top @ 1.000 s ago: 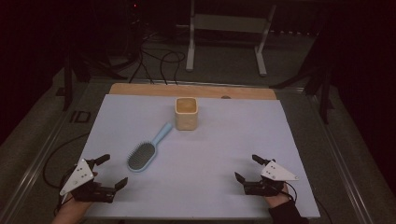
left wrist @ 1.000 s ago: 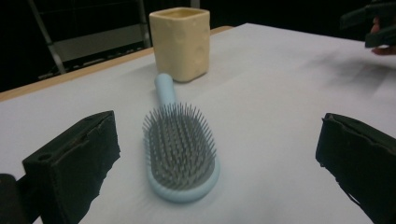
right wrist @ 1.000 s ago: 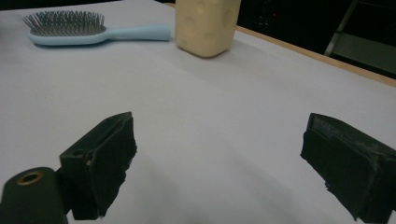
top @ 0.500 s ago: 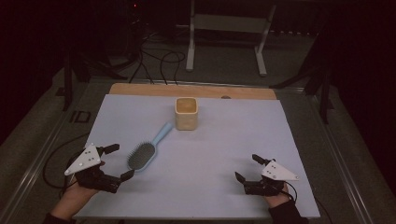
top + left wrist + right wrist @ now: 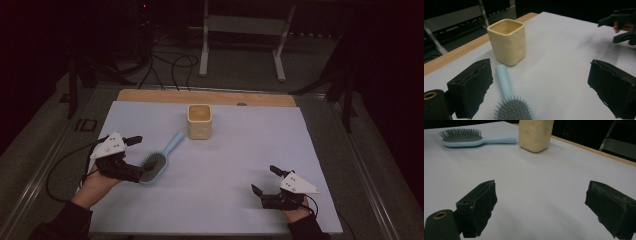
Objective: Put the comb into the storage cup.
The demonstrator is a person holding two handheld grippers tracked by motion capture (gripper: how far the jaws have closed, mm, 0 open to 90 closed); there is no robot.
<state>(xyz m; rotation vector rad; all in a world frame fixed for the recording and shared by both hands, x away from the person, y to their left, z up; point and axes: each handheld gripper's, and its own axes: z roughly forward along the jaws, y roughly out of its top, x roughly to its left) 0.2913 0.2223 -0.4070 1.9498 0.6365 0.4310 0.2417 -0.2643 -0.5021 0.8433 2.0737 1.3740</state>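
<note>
A light-blue hairbrush (image 5: 159,159) lies bristles-up on the white table cover, and its handle (image 5: 503,80) points toward a cream square cup (image 5: 200,121) that stands upright. My left gripper (image 5: 142,159) is open just left of the brush head (image 5: 513,113), which sits low between the two jaws without touching either. Near the front right of the table my right gripper (image 5: 263,179) is open with nothing in it. From the right gripper (image 5: 544,205) the hairbrush (image 5: 461,137) and the cup (image 5: 536,133) are far off. The cup (image 5: 507,45) stands beyond the left gripper (image 5: 541,85).
The white cover (image 5: 260,145) spans most of the table, with a wooden strip (image 5: 150,95) along its far edge. Behind the table stand a metal frame (image 5: 240,40) and floor cables (image 5: 165,65). The other gripper (image 5: 621,27) is at the upper right of the left gripper view.
My left gripper has moved forward and right from the table's front-left corner up to the brush head. The right gripper, brush and cup have stayed put.
</note>
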